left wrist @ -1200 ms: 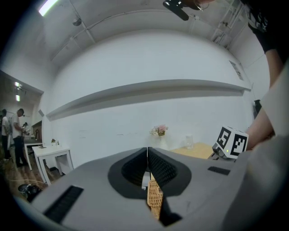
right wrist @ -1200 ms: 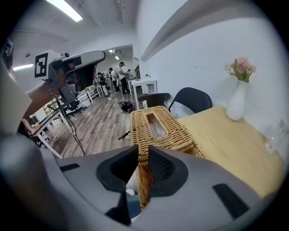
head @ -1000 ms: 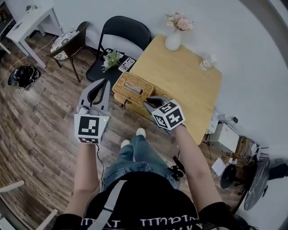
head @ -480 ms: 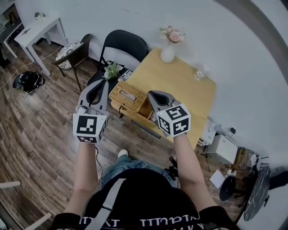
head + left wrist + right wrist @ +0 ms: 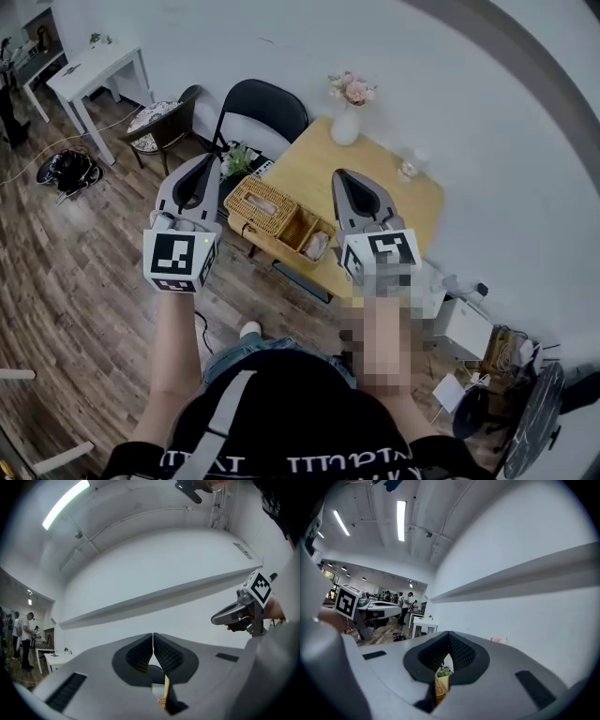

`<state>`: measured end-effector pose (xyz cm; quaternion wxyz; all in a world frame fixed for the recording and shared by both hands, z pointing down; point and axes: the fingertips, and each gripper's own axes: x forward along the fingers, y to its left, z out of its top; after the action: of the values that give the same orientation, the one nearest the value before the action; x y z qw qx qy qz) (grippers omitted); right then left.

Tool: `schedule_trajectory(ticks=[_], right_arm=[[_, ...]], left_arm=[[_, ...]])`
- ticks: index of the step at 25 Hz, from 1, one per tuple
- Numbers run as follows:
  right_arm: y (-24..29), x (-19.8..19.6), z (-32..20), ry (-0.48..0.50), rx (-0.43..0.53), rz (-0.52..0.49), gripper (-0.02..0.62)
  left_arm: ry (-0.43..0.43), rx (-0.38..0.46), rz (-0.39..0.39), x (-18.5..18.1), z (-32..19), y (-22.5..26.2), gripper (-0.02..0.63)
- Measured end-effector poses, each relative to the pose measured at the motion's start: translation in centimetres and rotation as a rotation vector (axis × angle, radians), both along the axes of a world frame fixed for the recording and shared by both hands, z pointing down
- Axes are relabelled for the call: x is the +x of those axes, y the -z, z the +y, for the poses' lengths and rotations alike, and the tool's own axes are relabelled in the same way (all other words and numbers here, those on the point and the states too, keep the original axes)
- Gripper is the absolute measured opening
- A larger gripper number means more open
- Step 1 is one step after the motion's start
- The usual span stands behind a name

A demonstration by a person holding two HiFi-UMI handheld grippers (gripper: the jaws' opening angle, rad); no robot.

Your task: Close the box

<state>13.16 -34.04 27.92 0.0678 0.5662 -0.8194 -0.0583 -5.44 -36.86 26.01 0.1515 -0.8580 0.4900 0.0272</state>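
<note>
A wicker box [image 5: 265, 201] sits on the near left corner of the wooden table [image 5: 375, 202]. Its left half is covered by a woven lid. Its right compartment [image 5: 315, 244] stands open with something pale inside. In the head view my left gripper [image 5: 210, 158] is raised to the left of the box and my right gripper [image 5: 339, 175] to the right of it. Neither touches it. In each gripper view the jaws point at the white wall: left gripper [image 5: 153, 636] shut and empty, right gripper [image 5: 449, 635] shut and empty. Only a sliver of wicker [image 5: 440, 686] shows below the jaws.
A white vase of pink flowers [image 5: 346, 120] and a glass [image 5: 407, 171] stand at the table's far side. Behind the box is a black folding chair [image 5: 262, 107] with a small plant [image 5: 234, 159]. A wooden chair [image 5: 160, 118] and white side table [image 5: 97, 68] stand left.
My right gripper has lifted off the box's near right edge and swung up to the right. The left gripper has risen a little. The head view has pulled back from the table.
</note>
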Motion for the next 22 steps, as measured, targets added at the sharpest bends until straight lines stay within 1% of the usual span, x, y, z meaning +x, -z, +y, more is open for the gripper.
schedule_trajectory(ticks=[4,8,13,22], right_arm=[[2.2,0.1,1.6,-0.004,0.073,0.002,0.015],[3.7,0.4,2.3,-0.028,0.132,0.028,0.015],[4.7,0.9,2.7,-0.048,0.161,0.037,0.015],[5.4,1.8,2.3,-0.076,0.183,0.035,0.015]], left_arm=[[0.009,0.031,0.024,-0.1,0.8,1.7,0.014],[0.007,0.046,0.033,0.0,1.1,2.5,0.014],[0.006,0.061,0.038,0.0,1.3,3.2,0.014],[-0.003,0.077,0.040,0.2,0.7,3.8,0.014]])
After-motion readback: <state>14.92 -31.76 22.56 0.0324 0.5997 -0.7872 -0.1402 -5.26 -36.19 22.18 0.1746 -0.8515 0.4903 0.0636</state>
